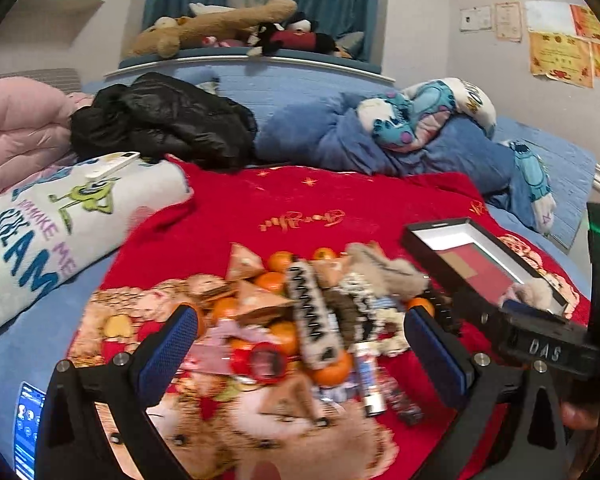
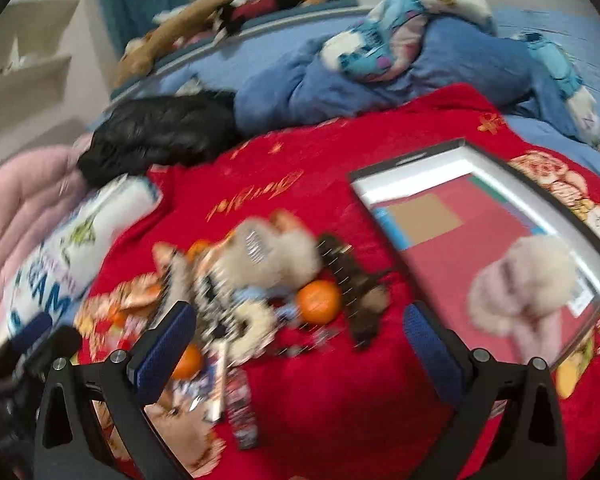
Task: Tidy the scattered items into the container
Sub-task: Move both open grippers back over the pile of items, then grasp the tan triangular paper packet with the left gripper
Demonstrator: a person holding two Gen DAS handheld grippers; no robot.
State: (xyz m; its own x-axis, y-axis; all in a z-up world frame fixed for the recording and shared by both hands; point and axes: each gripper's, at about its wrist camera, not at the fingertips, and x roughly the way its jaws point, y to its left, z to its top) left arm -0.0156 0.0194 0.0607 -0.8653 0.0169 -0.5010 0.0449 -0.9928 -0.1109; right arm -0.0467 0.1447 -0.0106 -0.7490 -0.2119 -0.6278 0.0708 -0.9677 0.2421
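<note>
A red plush blanket w/ gold embroidery and cartoon prints covers most of the blue bed and serves as the work surface, prob. laid out so the clutter stays on one patch. On its right side sits the shallow black-rimmed box w/ white inner walls and a red-and-tan floor, the container; it lies flat w/ its opening up, near the pile, so drops are short. One fluffy pink-and-cream plush item already lies inside, at the near end. The heap of scattered items sits mid-blanket, left of the box: round orange tangerines, tan triangular paper packets, a long white hair clip w/ black zigzag marks, a beige furry clip, a small white tube, all overlapping, some touching. Blur hides finer detail. The left gripper hangs over the heap's near edge, blue-padded fingers spread wide, nothing between them. The right gripper is likewise spread apart and empty, between heap and box, a tangerine just ahead. Judging by that, most of the tidying is yet to do.
</note>
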